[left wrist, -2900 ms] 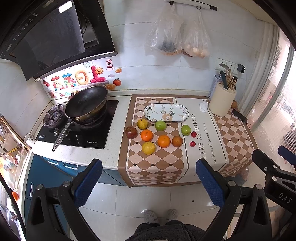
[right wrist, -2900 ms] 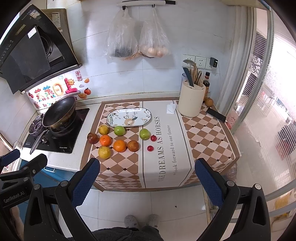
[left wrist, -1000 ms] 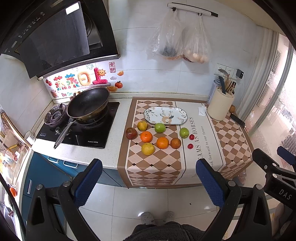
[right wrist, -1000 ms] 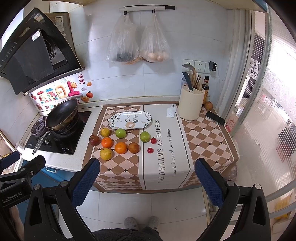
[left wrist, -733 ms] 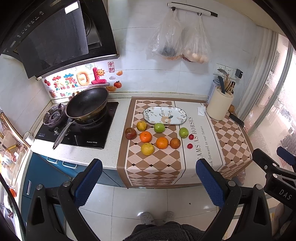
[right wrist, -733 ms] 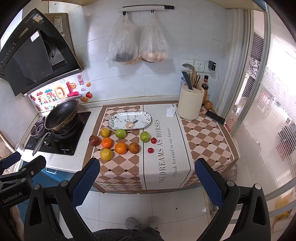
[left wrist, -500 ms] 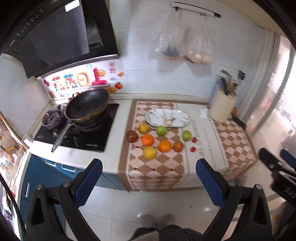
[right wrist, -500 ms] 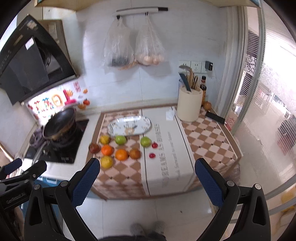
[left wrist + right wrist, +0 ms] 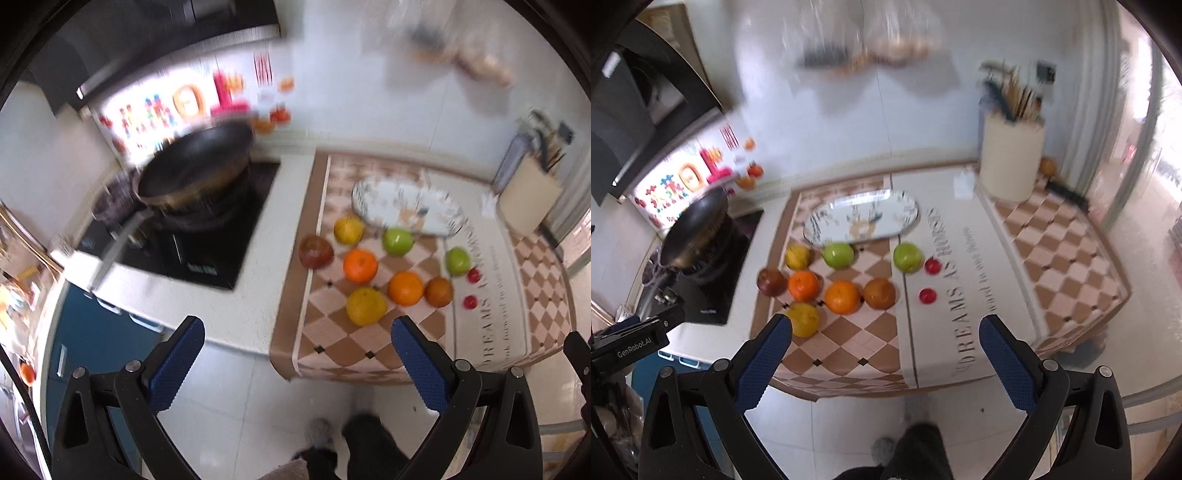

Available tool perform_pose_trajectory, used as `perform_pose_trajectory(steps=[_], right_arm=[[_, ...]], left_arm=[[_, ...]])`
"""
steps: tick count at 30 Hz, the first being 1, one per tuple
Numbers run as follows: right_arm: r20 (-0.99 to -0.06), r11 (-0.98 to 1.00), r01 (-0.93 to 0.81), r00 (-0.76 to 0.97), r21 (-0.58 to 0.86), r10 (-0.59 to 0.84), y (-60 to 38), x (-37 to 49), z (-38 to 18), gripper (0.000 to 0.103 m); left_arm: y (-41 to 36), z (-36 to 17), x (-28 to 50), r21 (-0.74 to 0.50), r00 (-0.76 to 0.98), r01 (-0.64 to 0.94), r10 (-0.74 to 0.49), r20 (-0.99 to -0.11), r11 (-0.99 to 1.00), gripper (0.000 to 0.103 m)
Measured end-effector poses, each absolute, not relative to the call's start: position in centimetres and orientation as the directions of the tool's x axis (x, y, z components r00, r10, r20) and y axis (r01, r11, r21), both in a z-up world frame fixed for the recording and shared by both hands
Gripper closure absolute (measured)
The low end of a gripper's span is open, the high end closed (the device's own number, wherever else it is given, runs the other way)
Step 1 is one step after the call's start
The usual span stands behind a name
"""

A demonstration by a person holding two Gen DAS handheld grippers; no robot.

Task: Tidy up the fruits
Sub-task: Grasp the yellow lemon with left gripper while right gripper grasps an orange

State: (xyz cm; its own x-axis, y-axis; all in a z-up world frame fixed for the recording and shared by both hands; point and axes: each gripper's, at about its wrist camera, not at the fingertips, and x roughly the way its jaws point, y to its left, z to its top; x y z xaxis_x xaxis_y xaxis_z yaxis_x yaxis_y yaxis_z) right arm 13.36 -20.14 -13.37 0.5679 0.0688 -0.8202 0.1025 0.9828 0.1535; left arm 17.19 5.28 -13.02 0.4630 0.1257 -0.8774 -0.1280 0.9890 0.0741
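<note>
I hold both claws, left gripper and right gripper, released and empty; fruits loose beside plate, awaiting sorting

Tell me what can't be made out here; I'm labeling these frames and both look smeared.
- Hanging bags: contents motion-blurred in both views.
- Plate: pattern smeared in both views.
- Mat lettering: smaller line unreadable, blurred.
- Right gripper: cut off by the left view's edge.
- Utensil holder: utensils too blurred to identify.
</note>
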Motion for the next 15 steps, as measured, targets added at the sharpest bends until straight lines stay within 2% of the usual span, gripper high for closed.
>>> perform_pose_trajectory(steps=[2,4,6,8,15], right_arm=[[-0.856,0.983,0.093,0.509,0.155,0.087,-20.3,16.5,-16.8,0.006],[-0.883,0.984,0.074,0.456,0.164,0.113,-20.5,19.1,-20.1,0.014],[-0.905,0.981,0.053,0.398,0.186,0.150,-20.9,21.7,-23.3,0.017],[-0.922,0.979,0.041,0.345,0.201,0.175,-21.2,23.7,-25.9,0.019],[-0.949,0.964,-0.016,0.175,0.264,0.263,-20.6,29.8,-33.7,0.019]], left_arm=[[5.7,-15.7,19.0,0.047,0.396,-0.130,0.095,-0.914,0.990,0.000],[5.6,-18.8,21.3,0.008,0.315,-0.139,0.052,-0.948,0.990,0.001],[5.3,-21.2,22.9,-0.026,0.246,-0.154,0.013,-0.969,0.988,0.006],[4.6,-23.9,24.8,-0.057,0.177,-0.165,-0.027,-0.984,0.985,0.010],[1.0,-31.3,28.8,-0.079,-0.024,-0.120,-0.082,-0.996,0.990,0.011]])
